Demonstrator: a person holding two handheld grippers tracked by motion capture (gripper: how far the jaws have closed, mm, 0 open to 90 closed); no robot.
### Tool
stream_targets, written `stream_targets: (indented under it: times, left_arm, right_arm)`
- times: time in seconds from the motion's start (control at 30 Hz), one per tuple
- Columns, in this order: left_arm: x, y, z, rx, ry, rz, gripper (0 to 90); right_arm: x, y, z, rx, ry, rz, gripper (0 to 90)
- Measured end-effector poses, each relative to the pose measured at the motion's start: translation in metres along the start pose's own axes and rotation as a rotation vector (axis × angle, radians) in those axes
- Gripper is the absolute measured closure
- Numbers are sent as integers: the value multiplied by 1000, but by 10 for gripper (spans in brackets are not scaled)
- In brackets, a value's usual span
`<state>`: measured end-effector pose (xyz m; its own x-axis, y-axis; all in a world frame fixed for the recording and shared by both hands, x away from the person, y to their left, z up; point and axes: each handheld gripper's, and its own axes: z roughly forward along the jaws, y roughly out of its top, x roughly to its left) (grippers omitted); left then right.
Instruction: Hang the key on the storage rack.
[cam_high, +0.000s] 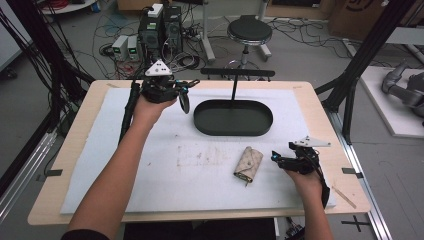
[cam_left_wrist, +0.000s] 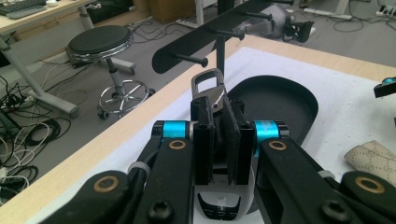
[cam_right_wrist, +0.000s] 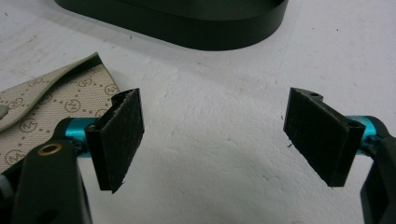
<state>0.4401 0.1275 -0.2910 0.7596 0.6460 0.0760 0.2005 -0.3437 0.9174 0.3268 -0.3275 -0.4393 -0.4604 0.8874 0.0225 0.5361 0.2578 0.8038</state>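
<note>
Left gripper (cam_left_wrist: 219, 126) clamps a car key (cam_left_wrist: 211, 95), its metal clip above the jaws, short of the rack's pegs (cam_left_wrist: 191, 59) ahead: lifted, hanging likely remains. Right gripper (cam_right_wrist: 212, 135) rests wide open, empty, beside the key pouch (cam_right_wrist: 56, 112).

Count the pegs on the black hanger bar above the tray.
4. In the left gripper view, black metal pegs line the black hanger bar: one by its rounded end, the next, a third, a fourth at the top edge. More may lie beyond.
</note>
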Motion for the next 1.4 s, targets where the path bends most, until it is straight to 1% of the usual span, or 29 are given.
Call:
stream_targets:
  times: [0.1, 0.2, 0.27, 0.4, 0.5, 0.53, 0.67, 0.73, 0.8, 0.87, 1.2, 1.27, 1.4]
  left_arm:
    - [-1, 6, 5, 12, 1, 14, 826]
    - [-1, 11, 12, 20, 1, 23, 826]
    - [-1, 14, 16, 15, -3, 19, 826]
    - [-4, 21, 27, 24, 0, 30, 826]
    - [-7, 25, 35, 36, 14, 37, 826]
    - [-8, 25, 38, 46, 20, 47, 825]
    - [-8, 23, 48, 79, 43, 45, 825]
    - [-10, 21, 51, 90, 42, 54, 825]
    - [-12, 21, 53, 101, 49, 63, 824]
    - [-12, 20, 57, 111, 55, 64, 824]
    - [-14, 15, 71, 148, 62, 70, 823]
    - [-16, 15, 74, 153, 68, 80, 823]
    - [-17, 15, 77, 158, 74, 77, 823]
  right_arm:
    - [0, 0, -1, -1, 2, 10, 207]
    - [0, 0, -1, -5, 1, 7, 207]
    - [-1, 0, -1, -5, 1, 7, 207]
    - [-1, 0, -1, -2, 2, 16, 207]
    - [-2, 0, 0, 1, 7, 21, 207]
    - [-2, 0, 0, 0, 8, 24, 207]
    - [-2, 0, -1, -6, 9, 28, 207]
    - [-3, 0, -1, -4, 10, 30, 207]
    - [-3, -1, -1, -4, 10, 30, 207]
    - [-3, -1, -1, -4, 10, 32, 207]
    - [-2, -1, -1, -1, 11, 26, 207]
    - [-3, -2, -1, -4, 11, 26, 207]
    - [-2, -2, -1, -1, 16, 29, 207]
